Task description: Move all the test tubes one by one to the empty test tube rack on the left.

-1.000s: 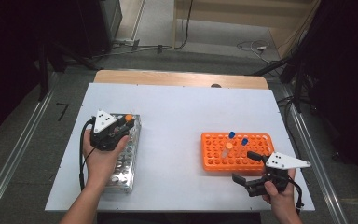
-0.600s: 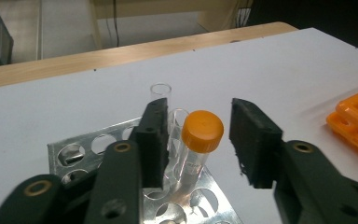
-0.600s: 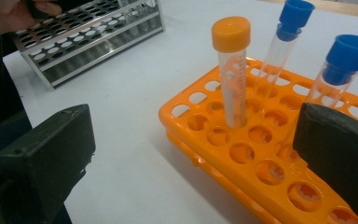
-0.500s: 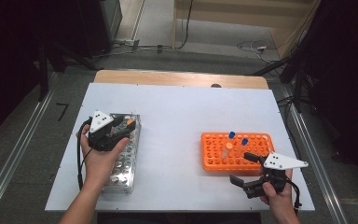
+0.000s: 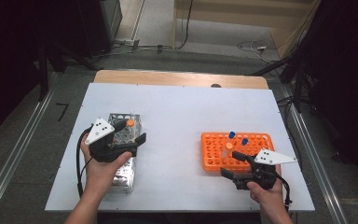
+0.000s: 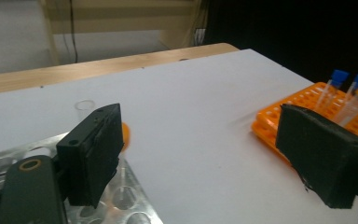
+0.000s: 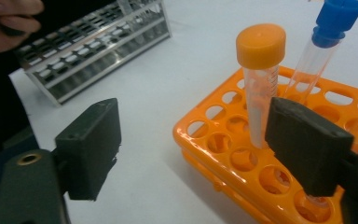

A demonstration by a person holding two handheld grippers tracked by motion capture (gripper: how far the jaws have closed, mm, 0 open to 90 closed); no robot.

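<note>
- Your left gripper (image 5: pixel 131 132) has just been opening its jaws; they stand wide apart with nothing between the pads.
- Just behind its left jaw in the left gripper view, an orange-capped tube (image 6: pixel 125 135) stands in the metal rack (image 6: pixel 135 196), with a clear uncapped tube (image 6: pixel 84 108) a little farther back.
- In the high view that gripper hovers over the far half of the metal rack (image 5: pixel 121 175), which sits at the left of the white table (image 5: pixel 182 112).
- Your right gripper (image 5: pixel 232 164) has just been closing its jaws, yet they are apart and press on nothing.
- In the right gripper view an orange-capped tube in the orange rack (image 7: pixel 261 84) stands upright just beside the right jaw's inner face, without touching it.
- A blue-capped tube (image 7: pixel 324 42) leans just behind it; a second blue cap (image 5: pixel 244 141) shows in the high view.
- The orange rack (image 5: pixel 261 140) sits at the right of the table, well apart from the metal one, with your right gripper at its near edge.
</note>
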